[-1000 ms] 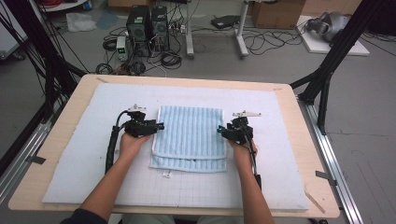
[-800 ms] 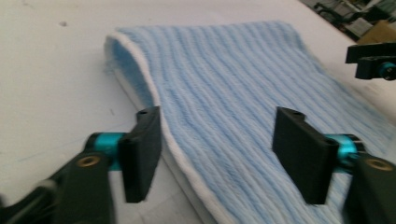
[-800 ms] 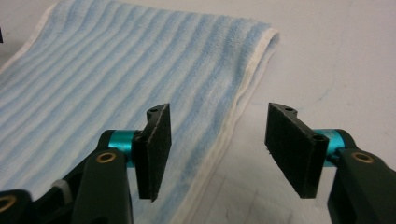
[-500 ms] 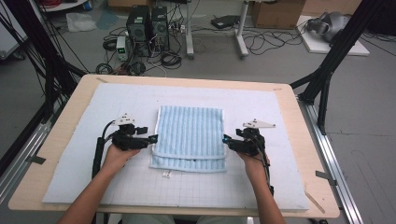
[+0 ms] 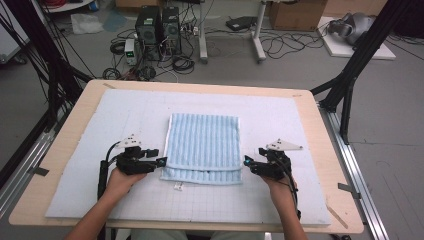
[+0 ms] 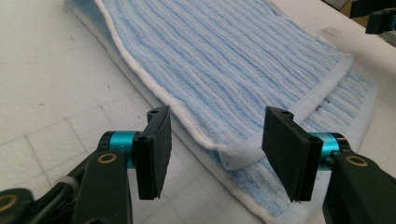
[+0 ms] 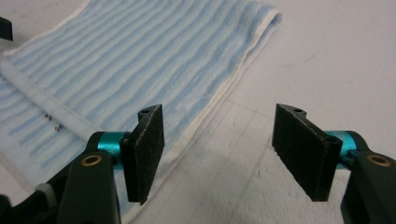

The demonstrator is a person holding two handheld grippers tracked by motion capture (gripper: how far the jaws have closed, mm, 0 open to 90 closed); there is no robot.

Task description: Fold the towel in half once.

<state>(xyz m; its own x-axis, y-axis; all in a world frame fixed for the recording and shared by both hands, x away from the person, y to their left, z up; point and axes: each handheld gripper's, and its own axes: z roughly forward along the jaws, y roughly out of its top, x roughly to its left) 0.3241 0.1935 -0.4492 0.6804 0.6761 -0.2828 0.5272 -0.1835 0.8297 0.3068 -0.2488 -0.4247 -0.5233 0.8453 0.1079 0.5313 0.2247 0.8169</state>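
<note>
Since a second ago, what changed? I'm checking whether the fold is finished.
Both grippers drew outward off the towel: left gripper leftward, right gripper rightward. Their jaws have just been opening and closing, with nothing held; both stand open. The towel stayed folded on the mat.

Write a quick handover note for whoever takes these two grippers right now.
Left gripper: open, holding nothing, beside the towel's left edge.
Right gripper: open, holding nothing, just off the towel's right edge.
Both have just let go and pulled outward.
Towel: flat mid-mat, folded over once; the top layer stops short of the near edge.
Done: one fold.
Left: probably another fold, perhaps side to side; regrasp first.
</note>
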